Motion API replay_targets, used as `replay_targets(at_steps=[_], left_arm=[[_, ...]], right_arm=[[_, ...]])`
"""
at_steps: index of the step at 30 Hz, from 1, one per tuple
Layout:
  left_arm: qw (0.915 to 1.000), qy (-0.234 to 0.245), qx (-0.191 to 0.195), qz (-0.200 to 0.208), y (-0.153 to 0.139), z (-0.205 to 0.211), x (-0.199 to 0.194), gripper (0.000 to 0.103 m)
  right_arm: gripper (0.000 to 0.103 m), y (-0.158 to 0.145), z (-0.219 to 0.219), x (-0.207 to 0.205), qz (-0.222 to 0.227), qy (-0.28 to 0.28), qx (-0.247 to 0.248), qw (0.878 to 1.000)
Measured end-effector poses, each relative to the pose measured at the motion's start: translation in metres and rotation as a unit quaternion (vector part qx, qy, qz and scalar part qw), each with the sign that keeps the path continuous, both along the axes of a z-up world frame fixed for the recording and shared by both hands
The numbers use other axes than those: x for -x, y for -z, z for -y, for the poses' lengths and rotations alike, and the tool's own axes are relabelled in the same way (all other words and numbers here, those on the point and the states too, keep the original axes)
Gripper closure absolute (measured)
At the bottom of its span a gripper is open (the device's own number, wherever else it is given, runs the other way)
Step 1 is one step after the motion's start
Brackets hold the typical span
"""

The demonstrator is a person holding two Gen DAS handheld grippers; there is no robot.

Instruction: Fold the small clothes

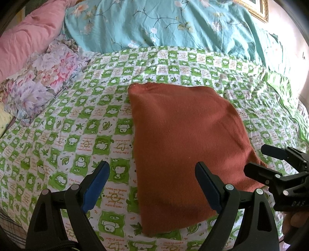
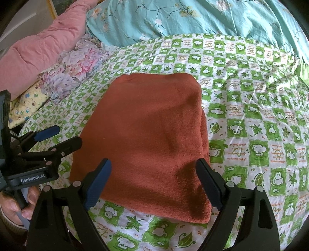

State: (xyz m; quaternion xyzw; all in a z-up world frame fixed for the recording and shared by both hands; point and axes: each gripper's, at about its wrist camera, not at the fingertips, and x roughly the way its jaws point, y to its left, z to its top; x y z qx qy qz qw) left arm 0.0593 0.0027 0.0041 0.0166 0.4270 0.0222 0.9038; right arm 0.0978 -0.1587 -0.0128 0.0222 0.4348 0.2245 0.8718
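A rust-orange knit garment (image 1: 181, 139) (image 2: 146, 131) lies folded into a flat rectangle on the green-and-white checked sheet (image 1: 67, 135) (image 2: 251, 125). My left gripper (image 1: 152, 164) hovers open over the garment's near left part; one blue-padded finger is above the sheet, the other above the cloth. From the right wrist view it shows at the garment's left edge (image 2: 67, 135), jaws apart. My right gripper (image 2: 154, 161) is open above the garment's near edge, pinching nothing. In the left wrist view it sits by the garment's right corner (image 1: 256, 158).
A teal floral quilt (image 1: 164, 23) (image 2: 193, 17) is heaped along the back. A pink quilt (image 1: 29, 38) (image 2: 44, 44) and a purple flowered cloth (image 1: 42, 81) (image 2: 75, 71) lie at the left. A person's hand (image 2: 17, 204) holds the left gripper's handle.
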Motion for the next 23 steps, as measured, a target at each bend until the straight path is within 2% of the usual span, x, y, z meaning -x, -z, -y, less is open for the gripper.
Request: replay_targets(at_steps=[9,23], left_arm=[[0.9998,0.002,-0.019,0.01,-0.003,0.004,-0.001,0.013],[0.9995,-0.022,-0.022,-0.006,0.007,-0.009,-0.017,0.013]], right_arm=[[0.014,0.004,0.002,0.002,0.001,0.003,-0.007,1.0],[0.014,0.01,0.005,-0.006,-0.001,0.009,-0.011,1.0]])
